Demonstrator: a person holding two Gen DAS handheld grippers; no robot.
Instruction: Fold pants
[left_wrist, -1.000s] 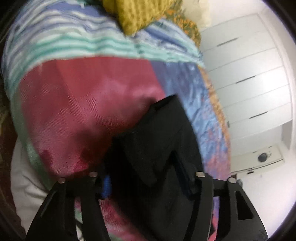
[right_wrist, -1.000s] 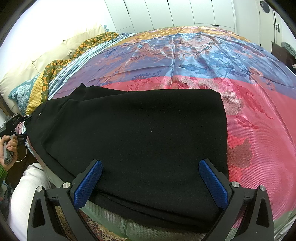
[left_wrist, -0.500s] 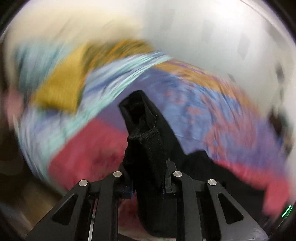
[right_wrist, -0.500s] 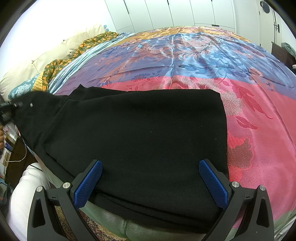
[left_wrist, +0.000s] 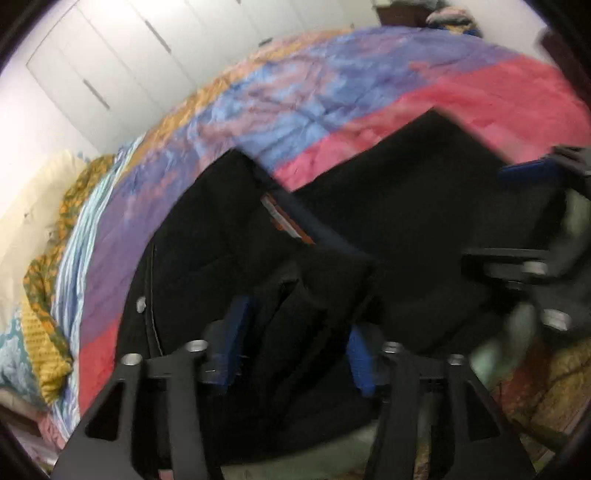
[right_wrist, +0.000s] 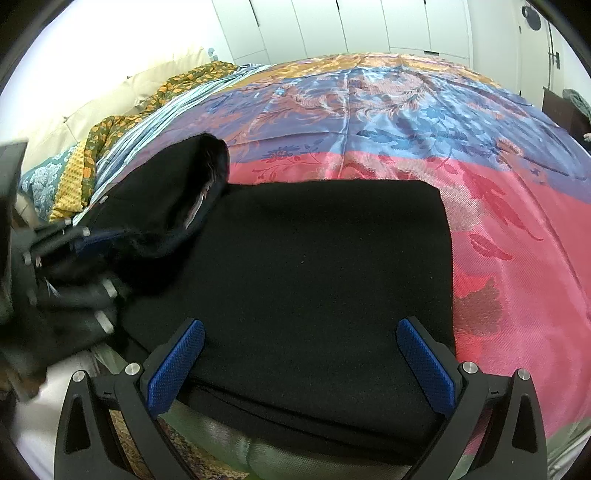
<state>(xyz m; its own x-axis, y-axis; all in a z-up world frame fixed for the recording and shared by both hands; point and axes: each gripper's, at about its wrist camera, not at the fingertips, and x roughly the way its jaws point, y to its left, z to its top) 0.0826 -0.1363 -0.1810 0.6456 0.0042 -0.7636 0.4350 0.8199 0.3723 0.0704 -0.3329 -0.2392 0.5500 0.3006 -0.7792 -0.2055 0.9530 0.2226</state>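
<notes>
Black pants (right_wrist: 314, 258) lie folded on the bedspread (right_wrist: 517, 229). Their waistband end (right_wrist: 177, 192), with a label showing inside, is raised and curls over the left part of the stack. My left gripper (left_wrist: 297, 345) is low over that end. Its jaws are opening, and a loose fold of black cloth (left_wrist: 295, 314) lies between the blue pads (left_wrist: 236, 332). From the right wrist view, the left gripper (right_wrist: 74, 251) is a blur at the left edge. My right gripper (right_wrist: 301, 365) stands wide open over the stack's near edge, holding nothing; it appears as (left_wrist: 517, 214) in the left view.
The bedspread (left_wrist: 369, 85) is satin with pink, blue and orange bands. Pillows and a yellow patterned cloth (right_wrist: 92, 147) lie at the left end of the bed. White wardrobe doors (right_wrist: 369, 26) stand behind the bed. The bed's near edge (right_wrist: 221, 443) runs under my right gripper.
My left gripper has swung across and rolled, carrying the pants' end from the bed's left side over the folded stack. Its jaws, shut on the cloth half a second ago, stand apart now. The right gripper has not moved.
</notes>
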